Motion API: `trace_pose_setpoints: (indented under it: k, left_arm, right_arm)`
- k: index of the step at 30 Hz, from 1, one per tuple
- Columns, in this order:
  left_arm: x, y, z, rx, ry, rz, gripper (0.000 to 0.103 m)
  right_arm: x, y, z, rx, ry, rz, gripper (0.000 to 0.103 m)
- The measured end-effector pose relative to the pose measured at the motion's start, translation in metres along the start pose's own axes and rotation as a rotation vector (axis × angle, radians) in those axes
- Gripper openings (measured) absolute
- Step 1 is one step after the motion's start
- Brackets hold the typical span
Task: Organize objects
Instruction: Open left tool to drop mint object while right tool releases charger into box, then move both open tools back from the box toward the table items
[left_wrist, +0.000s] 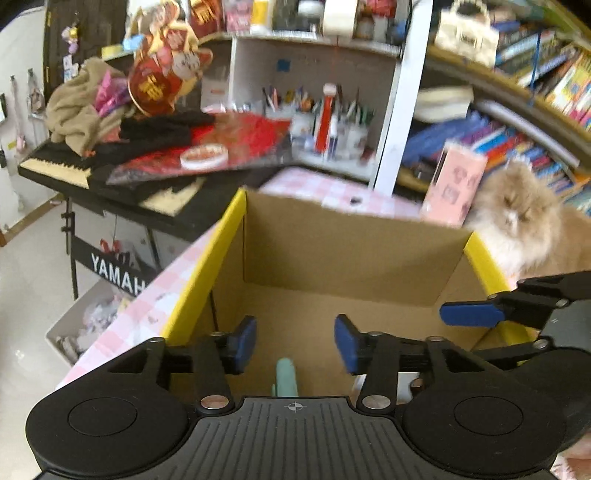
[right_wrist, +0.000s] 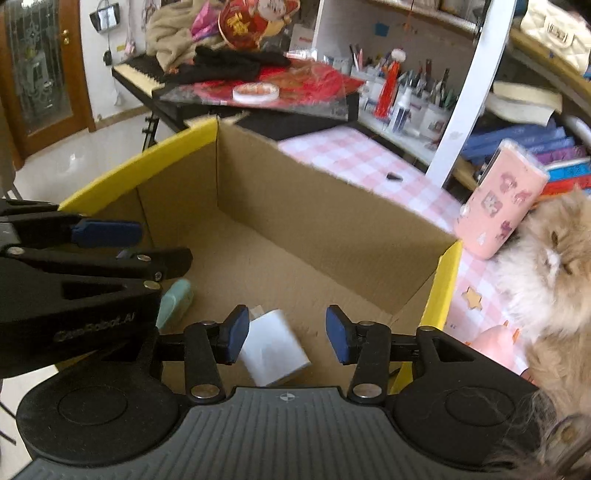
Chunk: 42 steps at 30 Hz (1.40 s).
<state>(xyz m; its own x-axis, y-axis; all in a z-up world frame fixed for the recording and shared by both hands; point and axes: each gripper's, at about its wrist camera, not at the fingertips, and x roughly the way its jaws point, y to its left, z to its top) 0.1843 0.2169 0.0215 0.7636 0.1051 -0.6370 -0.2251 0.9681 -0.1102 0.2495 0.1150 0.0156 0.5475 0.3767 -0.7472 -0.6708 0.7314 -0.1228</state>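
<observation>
An open cardboard box with yellow outer sides (left_wrist: 354, 243) (right_wrist: 332, 221) stands on a pink checked tablecloth. A mint-green object (left_wrist: 285, 376) (right_wrist: 176, 301) lies on the box floor, and a white boxy object (right_wrist: 273, 347) lies beside it. My left gripper (left_wrist: 295, 343) is open and empty above the mint object. My right gripper (right_wrist: 283, 334) is open and empty above the white object. Each gripper shows at the edge of the other's view, the right one (left_wrist: 517, 314) and the left one (right_wrist: 85, 240). A pink case (left_wrist: 456, 184) (right_wrist: 498, 203) stands beyond the box.
A fluffy cat (left_wrist: 524, 221) (right_wrist: 554, 277) sits right beside the box's right side. A cluttered keyboard (left_wrist: 122, 162) (right_wrist: 229, 81) stands behind on the left. Pen cups (left_wrist: 325, 129) and bookshelves (left_wrist: 517, 110) are behind the table.
</observation>
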Motion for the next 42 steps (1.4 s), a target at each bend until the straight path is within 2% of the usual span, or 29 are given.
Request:
trace_pose_setpoints:
  k: [1, 10, 17, 21, 32, 42]
  left_arm:
    - [-0.004, 0.0, 0.001, -0.002, -0.015, -0.001, 0.063]
    - [-0.057, 0.006, 0.008, 0.022, -0.187, -0.065, 0.07]
    - [-0.087, 0.013, -0.019, 0.082, -0.187, -0.1, 0.071]
    - [-0.101, 0.019, -0.043, 0.109, -0.162, -0.109, 0.071]
    - [-0.126, 0.02, -0.114, 0.096, -0.02, -0.149, 0.071]
    - [-0.141, 0.006, -0.154, 0.148, 0.063, -0.215, 0.071]
  right_arm:
    - [-0.004, 0.0, 0.0, 0.001, -0.019, -0.005, 0.046]
    - [-0.066, -0.007, -0.013, 0.223, -0.234, -0.096, 0.047]
    - [-0.109, 0.002, -0.053, 0.381, -0.305, -0.197, 0.047]
    - [-0.121, 0.019, -0.083, 0.43, -0.276, -0.234, 0.047]
    - [-0.144, 0.069, -0.173, 0.453, -0.154, -0.305, 0.049]
    - [-0.165, 0.083, -0.237, 0.546, -0.047, -0.365, 0.05]
